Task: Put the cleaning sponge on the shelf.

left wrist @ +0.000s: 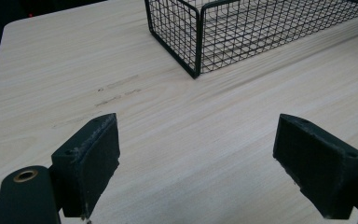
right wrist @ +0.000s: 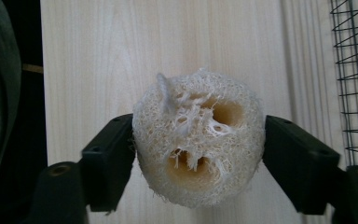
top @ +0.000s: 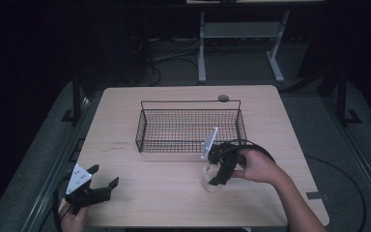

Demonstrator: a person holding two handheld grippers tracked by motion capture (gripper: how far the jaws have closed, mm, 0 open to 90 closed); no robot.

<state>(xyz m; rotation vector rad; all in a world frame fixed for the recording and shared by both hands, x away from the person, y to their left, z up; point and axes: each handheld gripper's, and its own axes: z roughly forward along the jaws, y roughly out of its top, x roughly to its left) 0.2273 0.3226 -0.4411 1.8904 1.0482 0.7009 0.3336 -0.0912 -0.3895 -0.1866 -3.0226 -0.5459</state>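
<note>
Fibrous, cream-coloured loofah (right wrist: 198, 137), one piece, sits clamped between the jaws of the right claw (top: 218, 166), its holed end face turned toward that claw's camera, just above the pale wood table (top: 174, 203). The left claw (top: 96, 184) rests near the table's front left corner, jaws spread wide with nothing between them. Beyond the loofah, just past the right claw, stands one black wire basket (top: 190, 126), so I judge the right hand far better placed to carry it there.
</note>
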